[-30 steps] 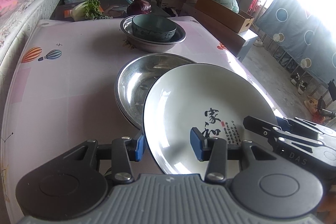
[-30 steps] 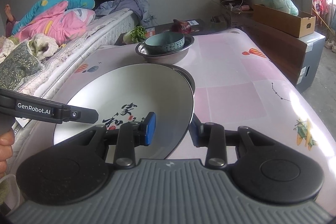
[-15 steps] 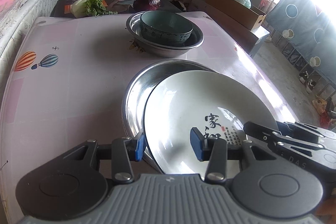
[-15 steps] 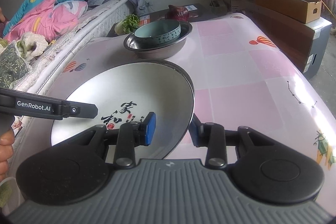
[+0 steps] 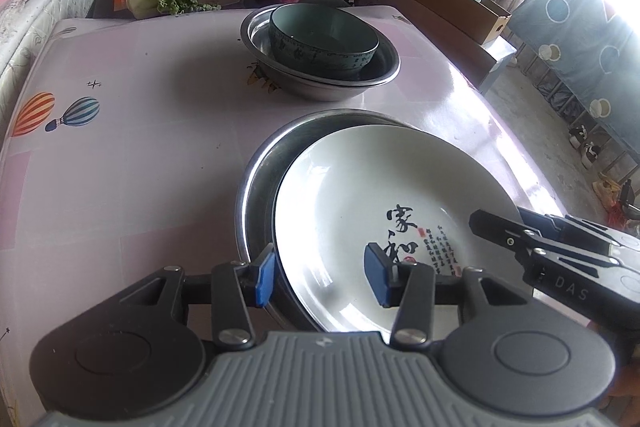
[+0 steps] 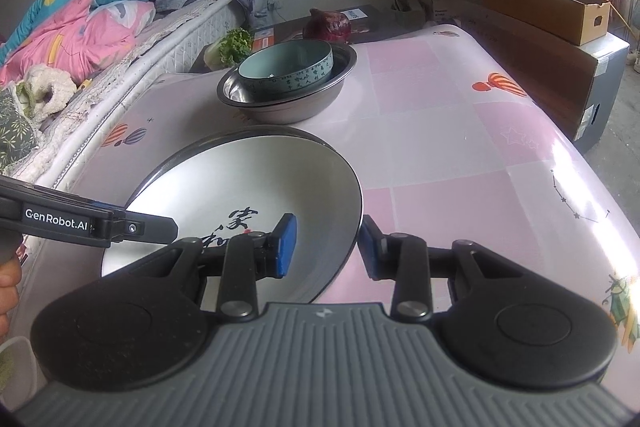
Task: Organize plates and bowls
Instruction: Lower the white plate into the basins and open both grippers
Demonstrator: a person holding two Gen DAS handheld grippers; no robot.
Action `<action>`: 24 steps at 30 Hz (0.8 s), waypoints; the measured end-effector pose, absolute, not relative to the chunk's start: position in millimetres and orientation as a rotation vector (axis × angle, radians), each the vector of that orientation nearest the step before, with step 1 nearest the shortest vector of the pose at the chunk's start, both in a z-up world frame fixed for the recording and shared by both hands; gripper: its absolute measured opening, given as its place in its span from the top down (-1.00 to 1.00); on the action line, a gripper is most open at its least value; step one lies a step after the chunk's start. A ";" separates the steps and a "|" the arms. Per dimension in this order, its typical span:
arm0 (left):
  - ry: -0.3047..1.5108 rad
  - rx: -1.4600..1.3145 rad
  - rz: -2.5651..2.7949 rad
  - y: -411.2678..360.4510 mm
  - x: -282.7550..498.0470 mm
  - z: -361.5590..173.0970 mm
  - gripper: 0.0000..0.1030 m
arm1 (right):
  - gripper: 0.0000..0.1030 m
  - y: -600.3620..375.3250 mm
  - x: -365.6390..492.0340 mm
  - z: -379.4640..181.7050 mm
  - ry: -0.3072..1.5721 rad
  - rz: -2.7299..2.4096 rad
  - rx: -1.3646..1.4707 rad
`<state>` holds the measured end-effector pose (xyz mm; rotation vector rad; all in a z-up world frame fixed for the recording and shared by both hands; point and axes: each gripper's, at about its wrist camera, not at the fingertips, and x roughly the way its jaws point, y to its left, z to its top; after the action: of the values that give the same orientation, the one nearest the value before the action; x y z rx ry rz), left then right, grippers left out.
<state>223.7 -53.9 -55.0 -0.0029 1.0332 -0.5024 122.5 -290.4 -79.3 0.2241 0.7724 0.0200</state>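
the white plate (image 5: 384, 211) has come down and forward over the last second and now sits nearly nested in the steel basin (image 5: 256, 187) on the table (image 5: 132, 155), so the placing looks almost done. the left gripper (image 5: 322, 277) has just been opening, its fingers straddling the plate's near rim, probably loose now. the right gripper (image 6: 326, 247) brackets the opposite rim, seemingly pinching it. the second basin holding the green bowl (image 5: 324, 39) stands apart behind; bare table lies left, its edge close on the right.
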 end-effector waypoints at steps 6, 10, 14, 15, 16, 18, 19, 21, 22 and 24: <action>1.055 -0.020 -0.502 -54.0 228.8 -52.0 -0.04 | 0.35 -293.7 127.7 -78.0 0.752 0.016 0.227; 1.068 -0.029 -0.498 -53.8 229.2 -47.8 -0.10 | 0.35 -295.8 128.9 -78.0 0.742 0.019 0.237; 1.072 -0.039 -0.490 -51.9 229.3 -42.4 -0.17 | 0.35 -297.6 127.8 -78.0 0.737 0.019 0.244; 1.071 -0.046 -0.491 -51.1 229.0 -40.7 -0.22 | 0.35 -298.2 127.7 -77.9 0.735 0.019 0.247; 1.063 -0.051 -0.494 -50.5 228.0 -37.9 -0.27 | 0.35 -298.9 127.4 -77.7 0.733 0.019 0.250; 1.025 -0.043 -0.496 -50.2 225.2 -29.5 -0.45 | 0.35 -300.4 127.1 -77.8 0.730 0.021 0.259; 1.013 -0.034 -0.493 -50.6 223.8 -27.0 -0.46 | 0.35 -301.3 126.6 -78.0 0.729 0.023 0.264; 0.995 -0.007 -0.477 -52.3 220.0 -22.5 -0.47 | 0.35 -302.7 124.7 -77.9 0.727 0.022 0.271; 0.989 0.002 -0.471 -52.4 218.6 -21.7 -0.47 | 0.35 -303.0 123.4 -77.4 0.725 0.022 0.273; 0.981 0.007 -0.455 -51.0 216.3 -21.3 -0.47 | 0.35 -303.7 119.4 -75.3 0.718 0.024 0.276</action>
<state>216.3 -51.0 -21.3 0.0074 0.9810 -0.4550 119.4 -303.7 -75.3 0.2762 0.7185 0.0239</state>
